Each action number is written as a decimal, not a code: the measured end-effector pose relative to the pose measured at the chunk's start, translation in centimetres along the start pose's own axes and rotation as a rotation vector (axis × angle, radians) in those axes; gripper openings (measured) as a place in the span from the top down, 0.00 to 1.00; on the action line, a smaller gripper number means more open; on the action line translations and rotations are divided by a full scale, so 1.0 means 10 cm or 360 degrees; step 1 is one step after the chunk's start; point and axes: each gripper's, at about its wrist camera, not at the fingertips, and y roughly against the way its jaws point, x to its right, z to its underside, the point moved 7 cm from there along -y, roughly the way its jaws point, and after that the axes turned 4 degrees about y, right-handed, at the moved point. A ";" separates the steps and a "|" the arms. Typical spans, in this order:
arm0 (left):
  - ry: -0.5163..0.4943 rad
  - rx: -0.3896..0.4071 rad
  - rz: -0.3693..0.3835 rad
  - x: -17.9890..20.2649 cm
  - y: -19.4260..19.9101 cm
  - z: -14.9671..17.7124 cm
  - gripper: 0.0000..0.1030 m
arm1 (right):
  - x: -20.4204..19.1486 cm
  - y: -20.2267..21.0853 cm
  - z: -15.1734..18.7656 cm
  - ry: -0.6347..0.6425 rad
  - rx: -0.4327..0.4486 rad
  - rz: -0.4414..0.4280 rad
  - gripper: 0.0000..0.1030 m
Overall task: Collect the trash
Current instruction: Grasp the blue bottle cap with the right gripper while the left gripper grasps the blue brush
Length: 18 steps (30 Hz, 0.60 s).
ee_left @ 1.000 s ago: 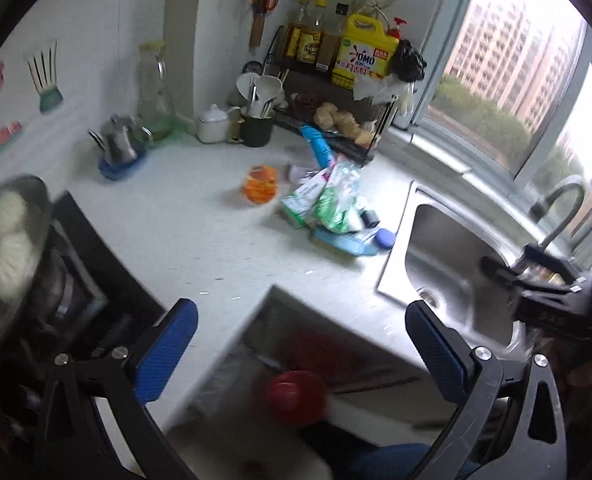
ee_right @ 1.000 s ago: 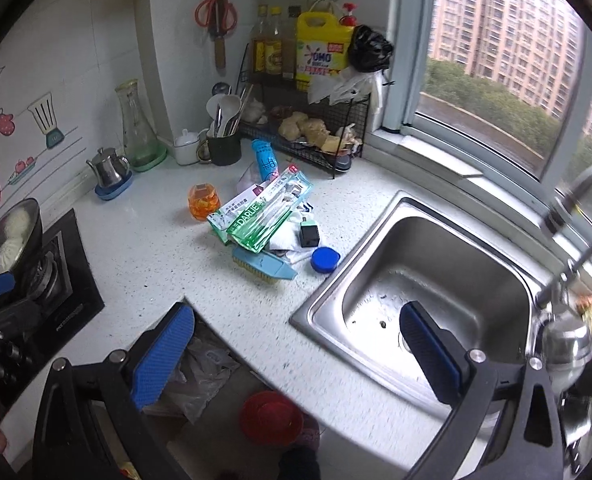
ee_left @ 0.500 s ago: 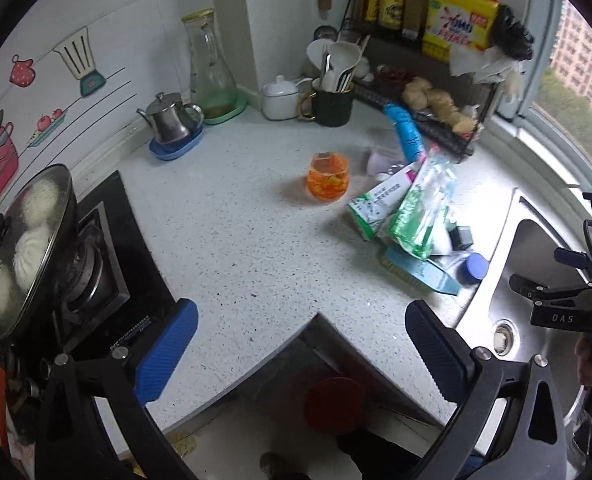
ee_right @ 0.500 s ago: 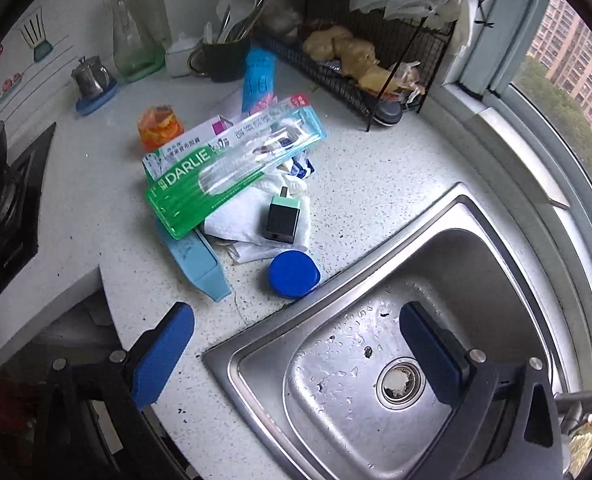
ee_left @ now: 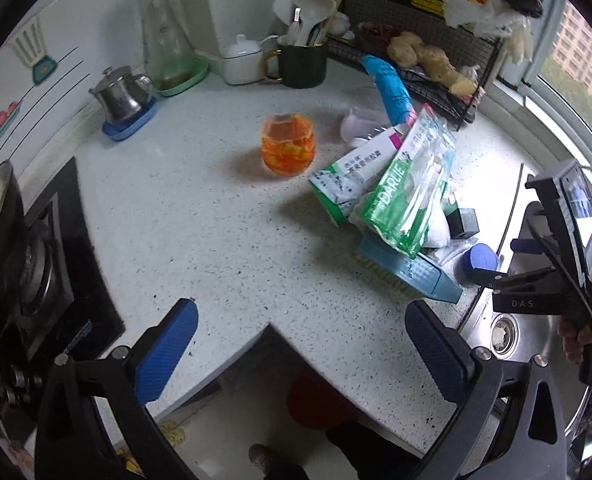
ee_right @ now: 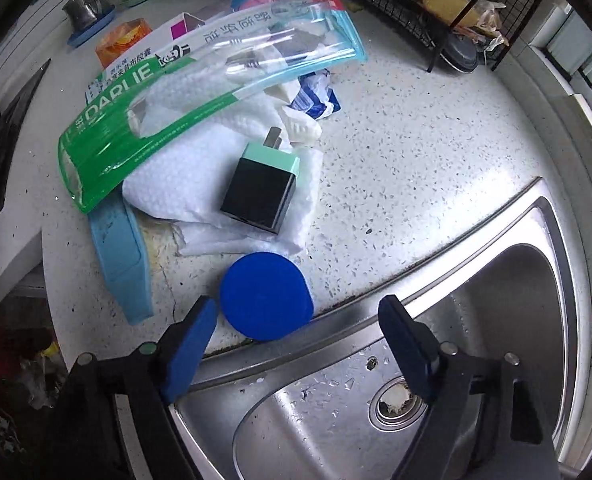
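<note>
Closing on the blue cap (ee_right: 266, 295) with the right gripper (ee_right: 296, 326), jaws narrowing, pads not yet pressing anything. Lies flat on the speckled counter (ee_right: 415, 152), at the lip of the sink (ee_right: 495, 280), just below the white paper towel (ee_right: 200, 176) and the black charger block (ee_right: 262, 186) resting on it. Sits nearer the left-hand pad than the right-hand one in the right wrist view, and partly ahead of both. Best done by sliding forward and a little toward the trash pile so the cap centres between the pads, then dropping low enough to catch its thin rim before squeezing. Worth keeping clear of the towel edge, or it gets dragged along.

Left gripper (ee_left: 301, 324) hangs over the counter's inner corner, jaws spread wide with nothing between them, well apart from the pile.

Hard to tell: whether the cap's near edge overhangs the sink lip, and probably how tall the cap stands, seen from straight above. Light blue brush (ee_right: 122, 248) half buried under the green DARLIE pack (ee_right: 108, 132); small crumpled wrappers behind the towel only partly visible. No bin identifiable in either view.
</note>
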 end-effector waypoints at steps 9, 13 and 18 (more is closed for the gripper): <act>-0.0117 0.0002 -0.0074 0.23 -0.10 -0.06 0.00 | -0.01 0.00 -0.11 0.0021 -0.0033 -0.0188 0.55; 0.0010 -0.0157 0.0036 0.34 -0.27 0.03 0.00 | -0.01 0.00 -0.23 0.0063 -0.0030 -0.0153 0.57; 0.0138 -0.0234 0.0065 0.41 -0.44 0.08 0.00 | -0.03 0.05 -0.24 0.0083 0.0011 -0.0155 0.58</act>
